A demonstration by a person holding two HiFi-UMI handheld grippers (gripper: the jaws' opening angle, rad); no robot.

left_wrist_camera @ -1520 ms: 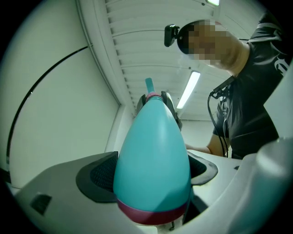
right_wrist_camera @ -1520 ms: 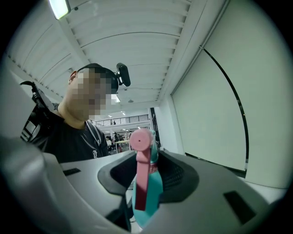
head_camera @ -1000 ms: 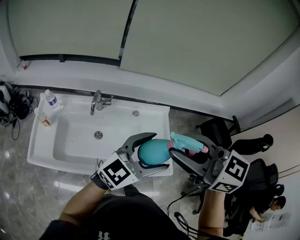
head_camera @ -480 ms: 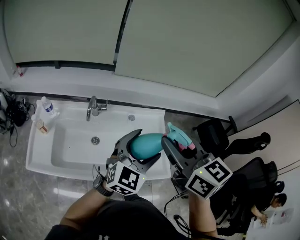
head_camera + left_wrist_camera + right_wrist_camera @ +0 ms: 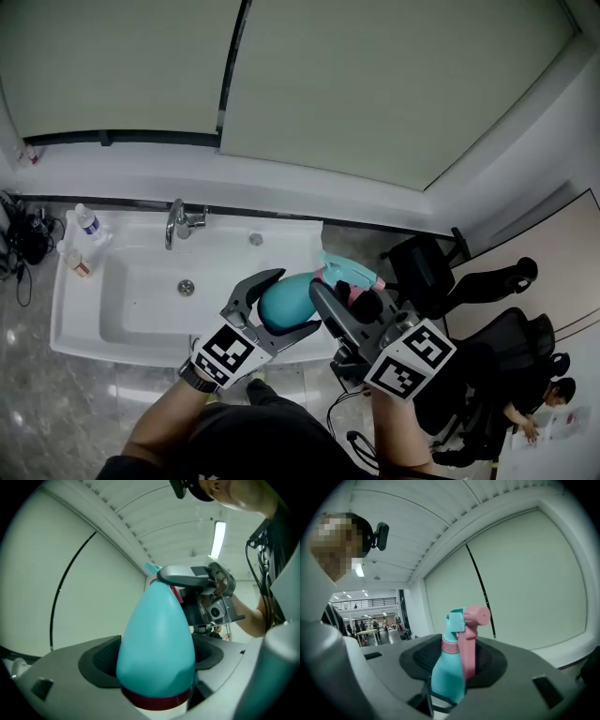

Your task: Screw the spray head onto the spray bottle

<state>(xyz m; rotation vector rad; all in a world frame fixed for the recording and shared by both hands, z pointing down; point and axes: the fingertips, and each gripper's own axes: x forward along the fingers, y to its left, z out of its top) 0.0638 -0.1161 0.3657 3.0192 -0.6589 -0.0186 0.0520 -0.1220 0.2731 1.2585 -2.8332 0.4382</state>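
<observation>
Both clamp: left gripper (image 5: 296,301) the spray bottle (image 5: 279,306), right gripper (image 5: 345,298) the half-hidden spray head (image 5: 347,272).

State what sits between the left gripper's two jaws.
The teal spray bottle fills the gap, the left gripper clamped on its body. The left gripper view shows it plainly, the head view too.

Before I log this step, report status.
Left gripper shut on spray bottle. Right gripper shut on spray head. Head at bottle's top. Nothing in the way.
</observation>
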